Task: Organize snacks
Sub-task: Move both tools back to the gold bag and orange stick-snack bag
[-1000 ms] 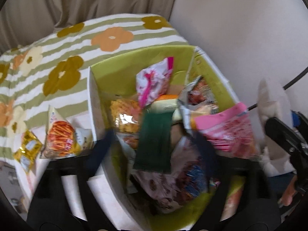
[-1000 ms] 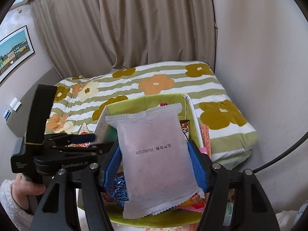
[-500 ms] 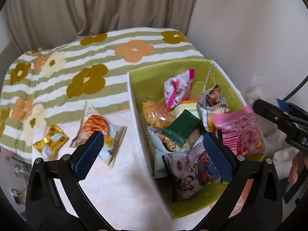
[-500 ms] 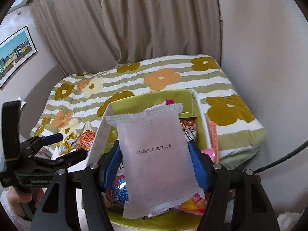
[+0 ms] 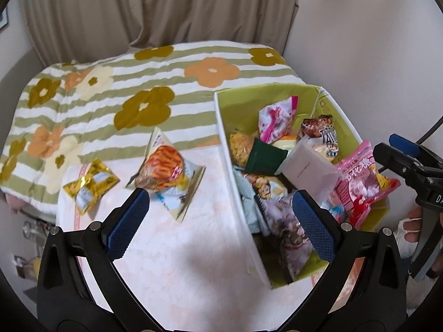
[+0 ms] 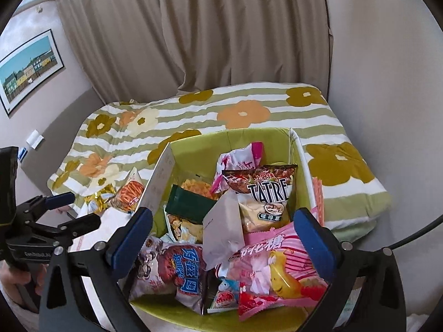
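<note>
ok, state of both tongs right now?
Left tongs: open, empty.
Right tongs: just opened, empty; pale packet lies loose in the box.

I count one green box [image 6: 229, 141] holding roughly ten snack packets, though the ones buried underneath I cannot count exactly; among them are one pale pink packet [image 6: 225, 227], one dark green packet [image 6: 191, 202], one pink cotton-candy bag [image 6: 277, 265] and one TATRE bag [image 6: 263, 191]. Outside the box I see two packets on the tabletop [image 5: 193, 262]: one orange snack bag [image 5: 166, 171] and one gold packet [image 5: 90, 185]. I hold two grippers, one in each hand.
</note>
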Demonstrator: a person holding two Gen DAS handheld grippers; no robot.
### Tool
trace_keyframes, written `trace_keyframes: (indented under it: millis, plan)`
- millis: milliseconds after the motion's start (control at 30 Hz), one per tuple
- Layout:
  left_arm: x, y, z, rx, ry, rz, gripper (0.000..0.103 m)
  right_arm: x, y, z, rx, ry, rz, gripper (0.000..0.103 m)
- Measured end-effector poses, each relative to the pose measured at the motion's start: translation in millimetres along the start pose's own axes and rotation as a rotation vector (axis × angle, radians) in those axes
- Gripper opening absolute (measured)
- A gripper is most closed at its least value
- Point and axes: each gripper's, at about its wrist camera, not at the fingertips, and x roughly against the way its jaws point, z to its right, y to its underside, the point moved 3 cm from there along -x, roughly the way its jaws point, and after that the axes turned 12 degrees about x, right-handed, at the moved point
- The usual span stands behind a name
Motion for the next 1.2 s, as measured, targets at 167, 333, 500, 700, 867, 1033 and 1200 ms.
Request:
trace_keyframes:
  millis: [167, 333, 500, 700, 867, 1033, 1200]
  plan:
    - [19, 5, -18, 0.035, -0.03, 0.021, 0.103, 10, -11, -9, 0.051, -0.004, 0.033, 0.101]
    - [42, 8, -40, 0.04, -0.091, 0.054, 0.103, 13, -21, -26, 0.068, -0.072, 0.049, 0.102]
    - [62, 9, -76, 0.028, -0.135, 0.092, 0.103, 8, -30, -60, 0.138, -0.107, 0.069, 0.102]
    - [57, 3, -124, -0.018, -0.155, 0.064, 0.103, -17, -46, -107, 0.214, -0.133, 0.04, 0.102]
    - [39, -11, -172, -0.048, -0.129, 0.001, 0.103, -54, -57, -151, 0.293, -0.126, -0.024, 0.101]
    - [17, -27, -213, -0.108, -0.105, -0.049, 0.103, -98, -60, -186, 0.326, -0.157, -0.118, 0.101]
    - [-22, -39, -241, -0.168, -0.068, -0.118, 0.103, -145, -49, -220, 0.409, -0.121, -0.221, 0.101]
